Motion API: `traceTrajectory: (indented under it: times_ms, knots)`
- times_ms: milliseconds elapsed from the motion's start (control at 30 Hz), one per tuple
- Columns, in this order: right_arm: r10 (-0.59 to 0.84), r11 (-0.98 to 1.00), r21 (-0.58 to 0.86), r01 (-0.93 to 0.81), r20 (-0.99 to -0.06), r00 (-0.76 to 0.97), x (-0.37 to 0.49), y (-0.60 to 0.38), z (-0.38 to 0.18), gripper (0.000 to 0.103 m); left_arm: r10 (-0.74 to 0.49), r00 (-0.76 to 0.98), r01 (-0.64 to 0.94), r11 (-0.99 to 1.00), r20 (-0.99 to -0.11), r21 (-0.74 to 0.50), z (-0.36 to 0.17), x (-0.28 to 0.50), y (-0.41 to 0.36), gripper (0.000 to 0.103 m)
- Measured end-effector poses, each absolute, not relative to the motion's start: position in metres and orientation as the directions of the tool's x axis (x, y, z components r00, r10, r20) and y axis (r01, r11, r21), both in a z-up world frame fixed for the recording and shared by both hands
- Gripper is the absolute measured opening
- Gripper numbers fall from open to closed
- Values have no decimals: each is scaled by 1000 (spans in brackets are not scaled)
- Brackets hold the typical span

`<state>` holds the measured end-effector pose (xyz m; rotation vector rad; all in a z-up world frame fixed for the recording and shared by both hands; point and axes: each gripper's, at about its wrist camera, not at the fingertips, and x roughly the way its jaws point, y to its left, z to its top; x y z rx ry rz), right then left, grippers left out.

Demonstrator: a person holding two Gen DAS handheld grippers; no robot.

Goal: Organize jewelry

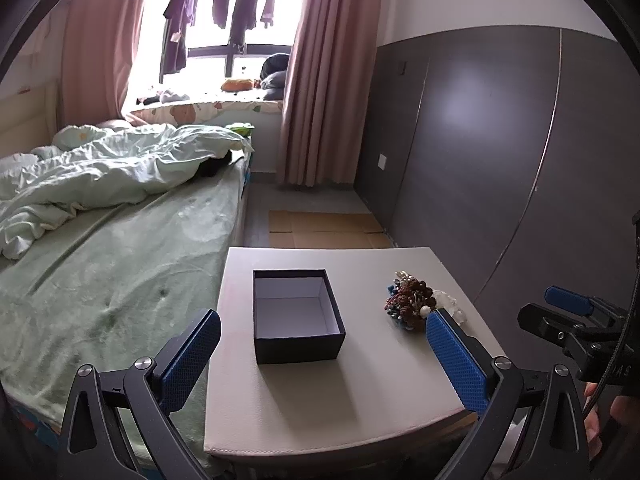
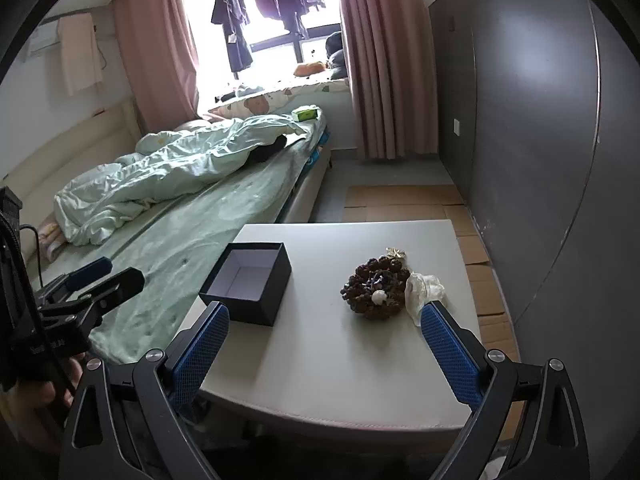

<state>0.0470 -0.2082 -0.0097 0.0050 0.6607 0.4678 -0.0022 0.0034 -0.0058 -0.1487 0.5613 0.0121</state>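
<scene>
An open dark box (image 1: 298, 316) with a pale lining stands empty on the small white table (image 1: 320, 400); it also shows in the right wrist view (image 2: 248, 282). A heap of jewelry (image 1: 412, 300), brown beads with a pearl and a clear piece, lies to its right on the table (image 2: 320, 360), seen in the right wrist view (image 2: 378, 288). My left gripper (image 1: 322, 324) is open and empty, above the table's near part facing the box. My right gripper (image 2: 324, 318) is open and empty, short of the heap. Each gripper shows in the other's view (image 1: 560, 312) (image 2: 108, 276).
A bed (image 1: 100, 260) with a green sheet and rumpled quilt lies along the table's left. A grey wardrobe wall (image 1: 500, 140) runs on the right. Flattened cardboard (image 1: 324, 228) covers the floor beyond the table. Pink curtains (image 1: 320, 72) and a window are at the back.
</scene>
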Motion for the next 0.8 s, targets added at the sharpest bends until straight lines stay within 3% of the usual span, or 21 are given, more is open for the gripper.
traceTrajectory:
  times_ms: [800]
  knots:
    - [419,900,159,-406,-577,701,48,-212,-6,97,-34,849,-42,990,-528,-132,-2,-4,0,103]
